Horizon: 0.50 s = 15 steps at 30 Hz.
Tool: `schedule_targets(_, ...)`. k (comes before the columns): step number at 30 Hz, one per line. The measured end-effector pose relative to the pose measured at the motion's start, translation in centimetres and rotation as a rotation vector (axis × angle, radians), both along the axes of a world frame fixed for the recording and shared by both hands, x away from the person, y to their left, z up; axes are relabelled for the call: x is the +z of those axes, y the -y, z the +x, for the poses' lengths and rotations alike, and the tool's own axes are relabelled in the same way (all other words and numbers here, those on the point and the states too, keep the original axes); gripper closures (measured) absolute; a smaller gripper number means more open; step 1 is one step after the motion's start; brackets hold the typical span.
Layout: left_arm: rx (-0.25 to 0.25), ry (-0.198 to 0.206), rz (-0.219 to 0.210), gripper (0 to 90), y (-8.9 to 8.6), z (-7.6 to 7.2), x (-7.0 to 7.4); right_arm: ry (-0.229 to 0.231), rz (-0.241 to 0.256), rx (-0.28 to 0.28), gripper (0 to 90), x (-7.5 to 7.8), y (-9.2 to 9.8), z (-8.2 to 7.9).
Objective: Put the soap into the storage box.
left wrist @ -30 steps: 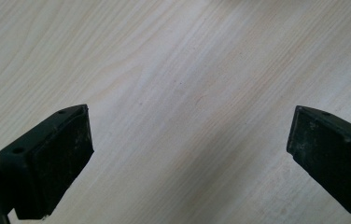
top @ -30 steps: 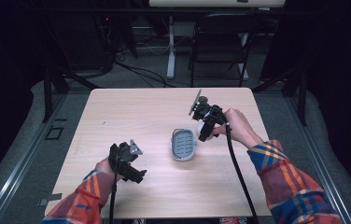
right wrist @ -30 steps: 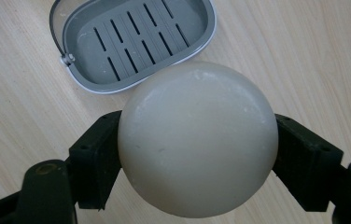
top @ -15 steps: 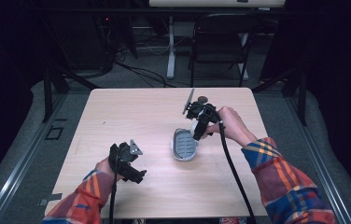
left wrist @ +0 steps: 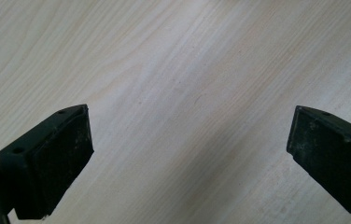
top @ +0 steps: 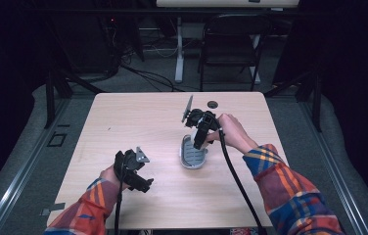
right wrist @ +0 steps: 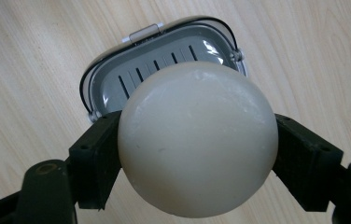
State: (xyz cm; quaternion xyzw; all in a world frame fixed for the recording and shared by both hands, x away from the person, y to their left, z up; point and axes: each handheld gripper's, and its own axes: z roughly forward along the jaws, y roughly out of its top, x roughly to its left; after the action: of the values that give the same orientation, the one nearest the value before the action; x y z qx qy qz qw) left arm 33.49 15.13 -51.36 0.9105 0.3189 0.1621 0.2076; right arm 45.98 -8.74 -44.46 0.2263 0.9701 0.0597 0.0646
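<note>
A round cream bar of soap is held between the black jaws of my right gripper, which is shut on it. Directly below it lies a grey soap dish with a slotted inner tray, on the wooden table. From the high view, my right gripper hovers over the far end of the soap dish, tilted downward. My left gripper rests near the table's front left, jaws wide open over bare wood, as its own view confirms.
The light wooden table has a small dark grommet hole near its far edge. A chair and cables stand on the floor beyond the table. Black cables trail from both grippers toward the front edge.
My right gripper has moved left and down with the soap, from beside the dish to above it. The left gripper has stayed still.
</note>
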Motion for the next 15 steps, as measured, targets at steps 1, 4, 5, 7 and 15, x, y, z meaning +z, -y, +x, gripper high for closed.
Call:
schedule_targets(1,0.0,0.0,0.0,0.2,0.0,0.0,0.0,-0.003,0.0,-0.002,23.1,-0.1,-0.1,0.1)
schedule_targets(4,-0.001,0.0,0.0,0.2,0.0,0.0,0.0,-0.012,0.007,-0.019,23.1,-0.7,-0.6,0.4)
schedule_targets(5,-0.002,0.0,0.0,0.3,0.0,0.0,0.0,-0.016,0.009,-0.019,23.1,-0.9,-0.7,0.4)
schedule_targets(7,-0.002,0.001,0.0,0.2,0.0,-0.1,0.1,-0.02,0.003,-0.016,23.1,-1.1,-1.0,0.5)
schedule_targets(15,-0.003,0.0,0.0,0.2,0.0,-0.1,0.0,-0.032,-0.015,-0.002,23.1,-2.0,-2.2,0.5)
